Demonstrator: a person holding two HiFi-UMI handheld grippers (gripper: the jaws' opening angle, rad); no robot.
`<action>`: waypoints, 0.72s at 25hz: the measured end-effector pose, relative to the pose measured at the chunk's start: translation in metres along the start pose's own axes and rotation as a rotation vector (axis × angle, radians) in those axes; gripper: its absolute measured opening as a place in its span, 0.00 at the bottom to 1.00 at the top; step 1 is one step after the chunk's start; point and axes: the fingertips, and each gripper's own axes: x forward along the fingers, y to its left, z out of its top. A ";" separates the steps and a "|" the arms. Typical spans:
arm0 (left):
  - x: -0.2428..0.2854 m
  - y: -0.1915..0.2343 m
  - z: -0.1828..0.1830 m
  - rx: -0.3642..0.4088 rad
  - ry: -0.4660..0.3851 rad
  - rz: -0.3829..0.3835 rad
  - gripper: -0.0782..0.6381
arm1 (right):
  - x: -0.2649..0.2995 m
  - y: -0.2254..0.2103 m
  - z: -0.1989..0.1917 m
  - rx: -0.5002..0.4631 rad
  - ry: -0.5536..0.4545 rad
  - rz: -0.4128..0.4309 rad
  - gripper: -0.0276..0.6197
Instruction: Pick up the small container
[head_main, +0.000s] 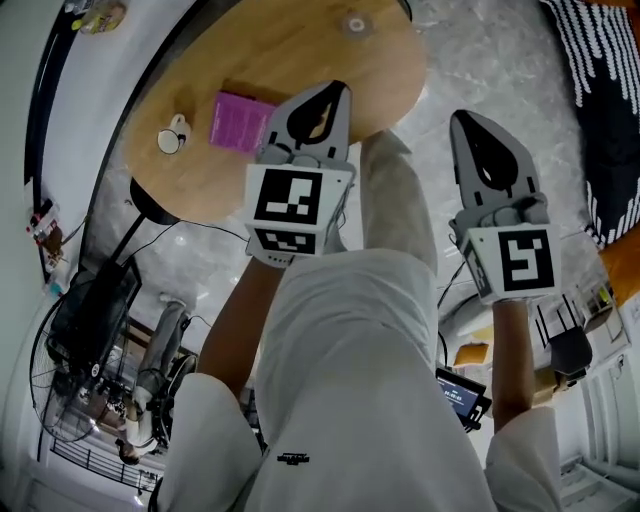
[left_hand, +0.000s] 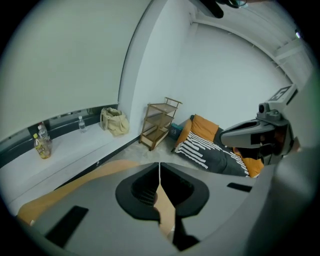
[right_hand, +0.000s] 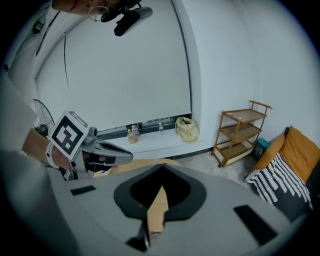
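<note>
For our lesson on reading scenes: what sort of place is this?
Probably a home living room: a round wooden table, a wooden shelf rack by the wall, and a striped cushion beside an orange cushion.

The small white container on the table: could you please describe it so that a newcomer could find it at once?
In the head view, look to the oval wooden table at the top of the picture. Near its left edge, just left of the flat magenta block, stands the small white container. It is round and white, while its neighbour is flat, square and magenta.
</note>
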 end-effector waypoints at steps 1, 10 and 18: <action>0.005 0.001 -0.002 -0.002 0.004 -0.001 0.13 | 0.005 -0.003 -0.002 0.002 -0.001 0.003 0.05; 0.046 0.009 -0.023 -0.006 0.031 0.016 0.13 | 0.041 -0.021 -0.014 0.000 -0.005 0.051 0.05; 0.083 0.011 -0.038 0.003 0.031 0.000 0.14 | 0.064 -0.028 -0.031 0.038 0.005 0.081 0.05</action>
